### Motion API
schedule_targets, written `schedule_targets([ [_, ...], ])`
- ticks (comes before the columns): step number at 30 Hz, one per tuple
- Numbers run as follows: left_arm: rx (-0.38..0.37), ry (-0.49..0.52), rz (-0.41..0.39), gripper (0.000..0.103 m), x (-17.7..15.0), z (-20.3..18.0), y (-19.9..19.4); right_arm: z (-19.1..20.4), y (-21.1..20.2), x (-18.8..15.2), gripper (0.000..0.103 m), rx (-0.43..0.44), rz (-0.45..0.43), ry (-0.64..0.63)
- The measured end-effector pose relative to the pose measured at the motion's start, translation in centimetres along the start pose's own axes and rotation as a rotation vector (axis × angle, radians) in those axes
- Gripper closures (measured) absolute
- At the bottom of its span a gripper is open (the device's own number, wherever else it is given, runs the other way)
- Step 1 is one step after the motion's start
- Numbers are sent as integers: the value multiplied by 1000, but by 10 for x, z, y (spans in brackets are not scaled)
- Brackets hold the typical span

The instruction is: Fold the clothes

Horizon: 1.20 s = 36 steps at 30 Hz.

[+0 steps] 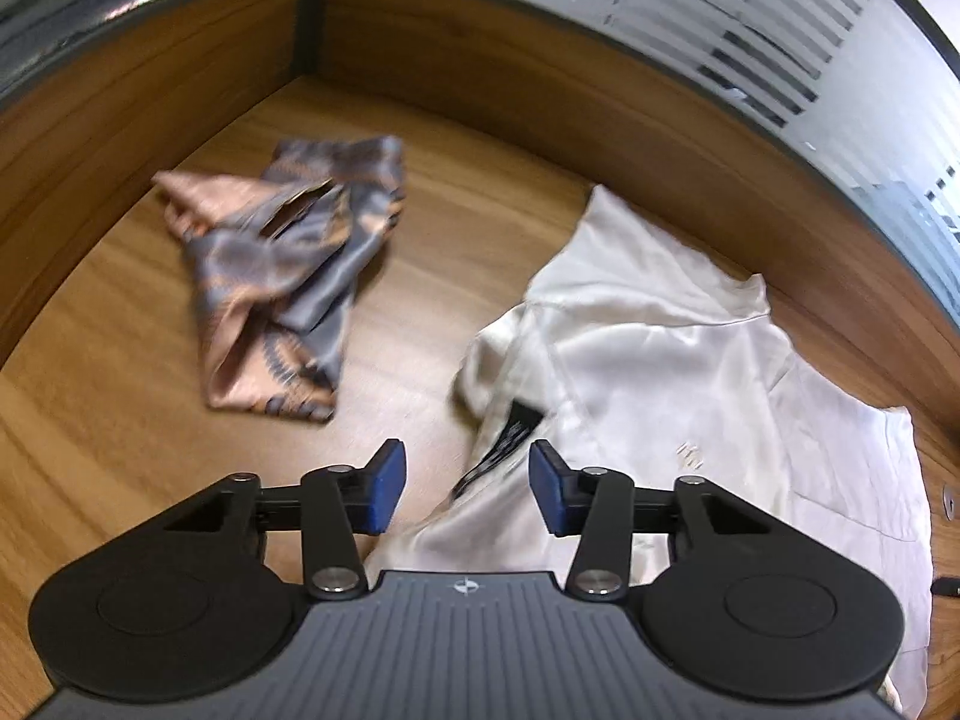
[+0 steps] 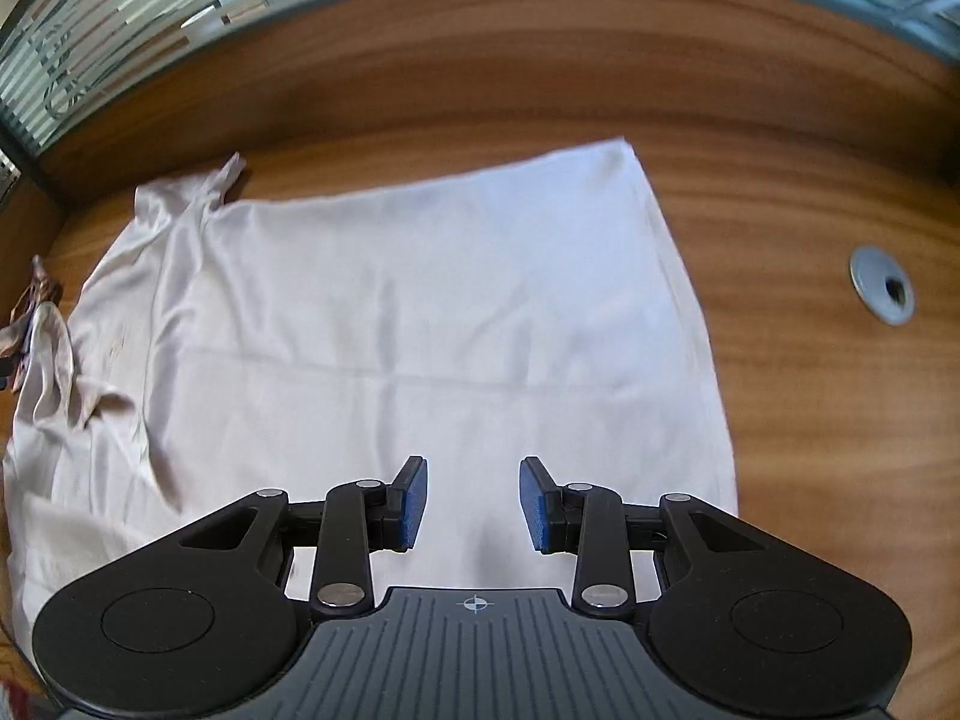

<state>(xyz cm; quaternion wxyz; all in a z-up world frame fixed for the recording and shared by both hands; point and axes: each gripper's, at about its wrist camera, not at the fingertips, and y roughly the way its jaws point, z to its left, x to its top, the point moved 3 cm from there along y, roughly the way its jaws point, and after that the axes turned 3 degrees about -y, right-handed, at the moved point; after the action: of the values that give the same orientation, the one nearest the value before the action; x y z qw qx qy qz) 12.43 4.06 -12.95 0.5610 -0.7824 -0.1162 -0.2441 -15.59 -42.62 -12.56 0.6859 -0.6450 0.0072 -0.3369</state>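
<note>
On the warm brown wooden desk (image 1: 102, 360), hemmed by a low wooden wall with striped frosted glass above it, a pale cream satin shirt (image 2: 420, 300) lies spread out, its body fairly flat and smooth with one faint crease running across the middle, while the collar end is bunched and wrinkled. Over that flat stretch hangs the right gripper (image 2: 473, 504), its blue-padded fingers (image 2: 414, 504) standing well apart with only cloth showing between them; whether the pads touch the fabric I cannot tell. Beyond the shirt's far hem edge, off to the right, a round grey cable grommet (image 2: 882, 285) is set into the desk. Seen from the left wrist camera, the same cream shirt (image 1: 660, 372) shows its rumpled collar and a black neck label (image 1: 510, 438), with a small pale mark just beside it on the cloth. The left gripper (image 1: 468, 492) hovers at that collar end, its jaws also spread wide and empty, the black label showing in the gap between the blue pads (image 1: 384, 492). Further back on the desk, well apart from the shirt, sits a crumpled satin garment in grey-blue and peach stripes (image 1: 282, 276), heaped loosely near the corner; a sliver of it (image 2: 30, 312) peeks in at the left edge of the right wrist view.
</note>
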Motion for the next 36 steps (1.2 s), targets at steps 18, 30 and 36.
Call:
schedule_targets([
  [18, 141, -25, 48, 94, -60, 32, -18, 13, -29, -67, 61, -43, 19, -83],
  [30, 294, -32, -5, 100, -64, 37, -44, -15, -42, -100, 59, -144, 4, -13],
  [36, 261, -35, -7, 100, -76, 40, -62, 5, -50, -108, 59, -78, -14, -46],
])
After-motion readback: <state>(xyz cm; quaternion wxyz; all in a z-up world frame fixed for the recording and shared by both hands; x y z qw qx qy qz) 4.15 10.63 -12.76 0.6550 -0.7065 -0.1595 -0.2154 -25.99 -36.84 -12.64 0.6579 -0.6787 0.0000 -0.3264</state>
